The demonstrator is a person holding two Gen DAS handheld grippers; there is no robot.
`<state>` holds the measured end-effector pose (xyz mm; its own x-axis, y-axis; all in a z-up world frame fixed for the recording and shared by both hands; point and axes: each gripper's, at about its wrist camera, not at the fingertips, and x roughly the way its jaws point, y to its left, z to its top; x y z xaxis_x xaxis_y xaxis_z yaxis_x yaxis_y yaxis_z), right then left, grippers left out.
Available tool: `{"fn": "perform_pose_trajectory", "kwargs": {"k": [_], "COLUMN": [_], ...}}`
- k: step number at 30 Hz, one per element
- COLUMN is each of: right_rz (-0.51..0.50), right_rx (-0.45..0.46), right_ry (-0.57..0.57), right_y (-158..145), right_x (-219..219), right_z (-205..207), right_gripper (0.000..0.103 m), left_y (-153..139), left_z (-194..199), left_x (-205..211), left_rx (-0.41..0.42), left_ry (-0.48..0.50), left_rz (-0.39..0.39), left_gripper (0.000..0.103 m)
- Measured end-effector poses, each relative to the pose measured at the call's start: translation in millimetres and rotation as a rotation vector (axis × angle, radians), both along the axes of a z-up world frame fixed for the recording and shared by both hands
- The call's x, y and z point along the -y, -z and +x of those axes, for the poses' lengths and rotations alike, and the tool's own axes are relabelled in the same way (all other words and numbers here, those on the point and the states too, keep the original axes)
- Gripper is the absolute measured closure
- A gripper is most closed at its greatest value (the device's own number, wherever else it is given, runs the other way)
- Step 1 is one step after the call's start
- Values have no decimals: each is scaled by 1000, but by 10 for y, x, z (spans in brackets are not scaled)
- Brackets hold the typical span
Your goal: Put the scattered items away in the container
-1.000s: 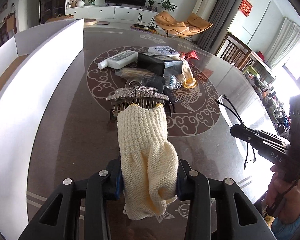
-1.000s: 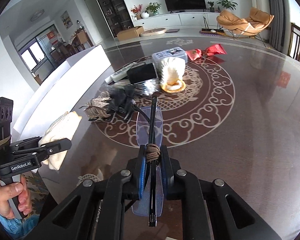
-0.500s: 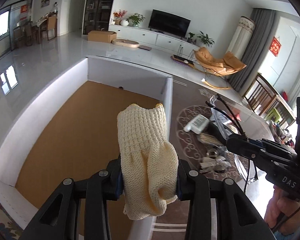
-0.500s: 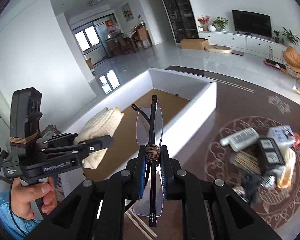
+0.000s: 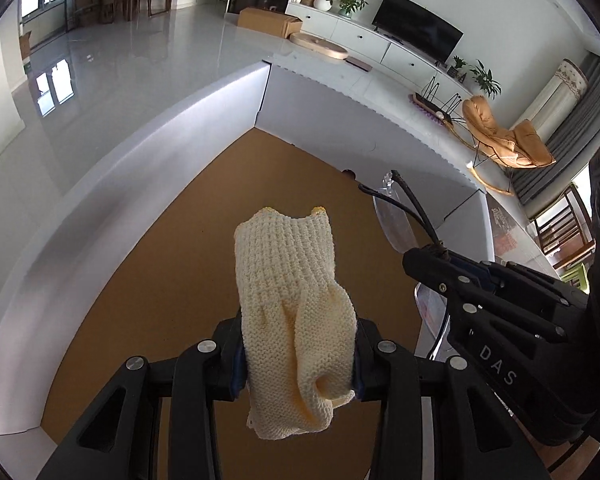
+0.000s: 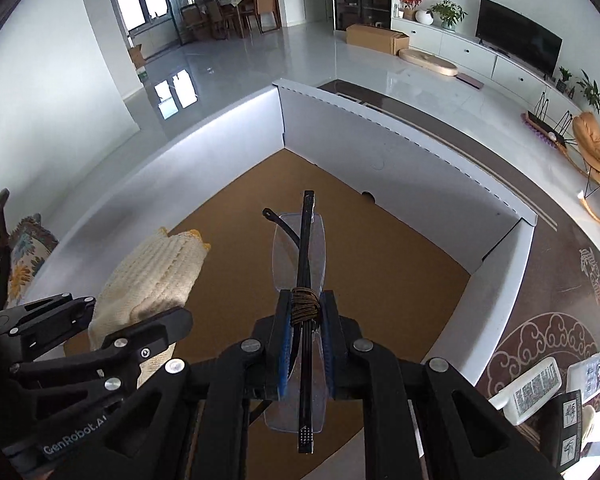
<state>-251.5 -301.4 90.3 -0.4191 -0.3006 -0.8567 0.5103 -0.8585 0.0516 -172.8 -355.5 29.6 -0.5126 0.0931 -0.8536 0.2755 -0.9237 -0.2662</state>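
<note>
You are now holding both grippers over the white box (image 6: 380,152) with its brown floor, having carried them across from the patterned surface (image 6: 540,344). Your left gripper (image 5: 298,354) jaws are clamping the cream knitted cloth (image 5: 292,300); your right gripper (image 6: 305,344) jaws are pinching the clear, black-armed glasses (image 6: 300,252) tight.

**Open box floor, walls on every side**

The white box (image 6: 400,152) lies open at the top, and its brown floor (image 5: 148,280) is bare across the whole visible stretch. Upright white walls ring it. Both grippers hang above that floor, the left gripper (image 5: 298,354) just beside the right gripper (image 6: 306,354), leaving little room between them. Bottles and packets (image 6: 540,388) crowd the tabletop (image 6: 560,280) outside the right wall.
</note>
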Motion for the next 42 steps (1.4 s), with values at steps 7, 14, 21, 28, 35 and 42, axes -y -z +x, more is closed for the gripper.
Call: {"fn": "perform_pose_trajectory", "kwargs": {"k": [7,14,21,28,35,42], "right_rz": [64,63,-60,-108,-184,-206], "right_rx": [26,-37,-197,-286,-253,-297], "right_ry": [-25,-5,66,126,147,178], "right_y": [218,161,-344,-731,-850,-740], "right_x": [155,179,-239,-1000,-1621,-2268], "right_z": [-123,-47,181,452,737,1326], "right_gripper": [56,4,3,1,1,1], "left_y": [365,470,86,-272,-403,-952], "left_z": [-2,95,268,263,531,905], "left_x": [12,74,43,-261,-604,-1253], "left_rx": [85,57,-84,-165,-200,-366], "left_ry": [-22,-92,-137,-85,-61,61], "left_rz": [92,140,79,49,25,-53], "left_gripper": [50,0,0,0,0,0]}}
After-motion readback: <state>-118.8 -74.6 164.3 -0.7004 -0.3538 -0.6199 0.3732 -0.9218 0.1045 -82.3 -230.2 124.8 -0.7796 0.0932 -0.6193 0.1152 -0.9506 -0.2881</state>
